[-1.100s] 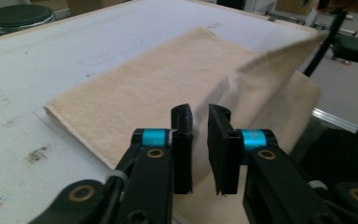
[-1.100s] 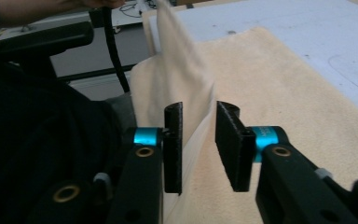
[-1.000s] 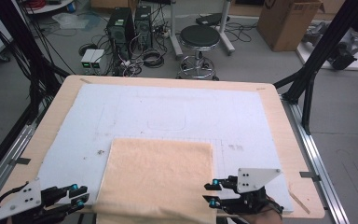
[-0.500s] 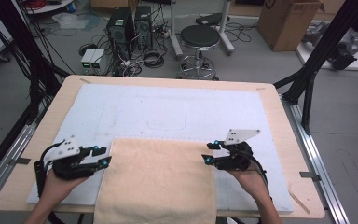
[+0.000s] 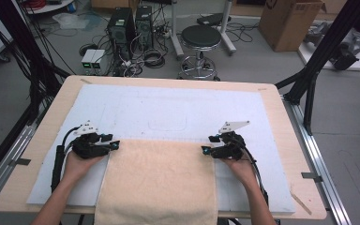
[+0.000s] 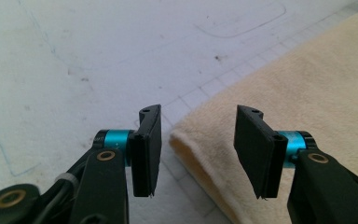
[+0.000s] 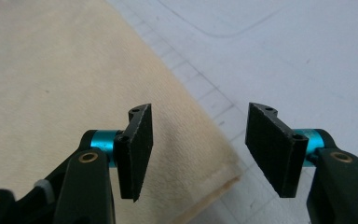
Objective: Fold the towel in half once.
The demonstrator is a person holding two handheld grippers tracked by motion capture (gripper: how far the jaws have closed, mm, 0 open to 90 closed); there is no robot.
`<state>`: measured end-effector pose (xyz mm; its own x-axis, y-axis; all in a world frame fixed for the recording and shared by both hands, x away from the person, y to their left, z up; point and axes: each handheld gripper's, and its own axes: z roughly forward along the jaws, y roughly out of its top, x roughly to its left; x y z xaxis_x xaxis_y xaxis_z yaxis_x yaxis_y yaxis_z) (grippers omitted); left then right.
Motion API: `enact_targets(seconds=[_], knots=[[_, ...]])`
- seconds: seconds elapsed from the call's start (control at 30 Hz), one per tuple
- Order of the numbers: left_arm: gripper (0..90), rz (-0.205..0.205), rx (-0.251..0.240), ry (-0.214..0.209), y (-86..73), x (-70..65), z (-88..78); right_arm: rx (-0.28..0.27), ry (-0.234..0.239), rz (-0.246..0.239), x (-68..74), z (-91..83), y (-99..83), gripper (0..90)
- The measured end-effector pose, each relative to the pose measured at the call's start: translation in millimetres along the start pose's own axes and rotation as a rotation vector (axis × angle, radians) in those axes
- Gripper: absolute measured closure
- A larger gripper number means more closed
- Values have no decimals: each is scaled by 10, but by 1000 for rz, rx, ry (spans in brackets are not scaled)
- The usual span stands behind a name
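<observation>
A cream towel (image 5: pixel 159 183) lies on the white mat (image 5: pixel 178 108), and its near end hangs over the table's front edge. My left gripper (image 5: pixel 115 145) sits at the towel's far left corner. In the left gripper view that gripper (image 6: pixel 199 112) is open, its jaws having just been opening, with the towel (image 6: pixel 307 93) corner low between them and untouched. My right gripper (image 5: pixel 205 150) is at the far right corner. Its own view shows that gripper (image 7: pixel 200 111) open too, jaws just opened wider, the towel (image 7: pixel 51 84) corner lying loose below the gap.
The wooden table (image 5: pixel 290 140) shows a bare margin around the mat. A faint rectangle outline (image 5: pixel 168 124) is drawn on the mat beyond the towel. On the floor behind stand a black stool (image 5: pixel 200 37), computer towers (image 5: pixel 131 23) with cables, and a cardboard box (image 5: pixel 293 18).
Both hands have moved forward from the table's near edge to the towel's far corners and come lower. Both pairs of jaws have opened wider.
</observation>
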<state>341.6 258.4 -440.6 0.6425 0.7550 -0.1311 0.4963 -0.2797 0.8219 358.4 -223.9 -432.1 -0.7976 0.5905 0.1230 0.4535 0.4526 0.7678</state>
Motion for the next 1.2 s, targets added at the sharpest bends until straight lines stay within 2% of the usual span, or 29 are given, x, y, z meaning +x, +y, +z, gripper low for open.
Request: enact_targets(seconds=[0.1,0.17,0.2,0.3,0.33,0.37,0.47,0.57,0.6,0.63,0.73,0.8,0.97,1.03,1.1,1.2], knots=[[520,-14,25,-14,-17,28,52,40,-2,3,-32,71,-26,417],[549,-33,48,-31,-31,33,88,54,5,15,-52,109,-41,442],[576,-29,47,-29,-32,39,89,55,9,17,-63,119,-48,459],[659,-45,45,-40,-31,34,92,48,40,31,-84,119,-52,572],[685,-41,47,-41,-30,32,87,48,38,28,-77,123,-50,616],[735,-39,46,-39,-28,31,85,53,61,26,-71,121,-43,676],[818,-27,31,-41,-15,9,73,53,68,10,-58,113,-30,796],[836,-42,30,-44,3,32,78,50,79,-6,-66,84,-13,833],[843,-49,23,-41,14,39,81,47,82,3,-80,75,-6,836],[849,-54,43,-44,49,48,92,55,81,9,-100,67,10,837],[854,-18,28,4,172,19,106,62,56,-8,-120,55,100,839],[854,-26,16,13,268,40,119,52,29,-14,-138,34,175,839],[857,-46,-20,57,539,122,179,26,-32,8,-258,-42,405,840],[856,-40,-22,77,660,153,211,18,-67,4,-304,-58,516,840],[856,-44,-32,93,782,189,235,8,-91,20,-363,-78,620,841],[857,-51,-44,116,954,233,250,-7,-116,29,-446,-100,760,840]])
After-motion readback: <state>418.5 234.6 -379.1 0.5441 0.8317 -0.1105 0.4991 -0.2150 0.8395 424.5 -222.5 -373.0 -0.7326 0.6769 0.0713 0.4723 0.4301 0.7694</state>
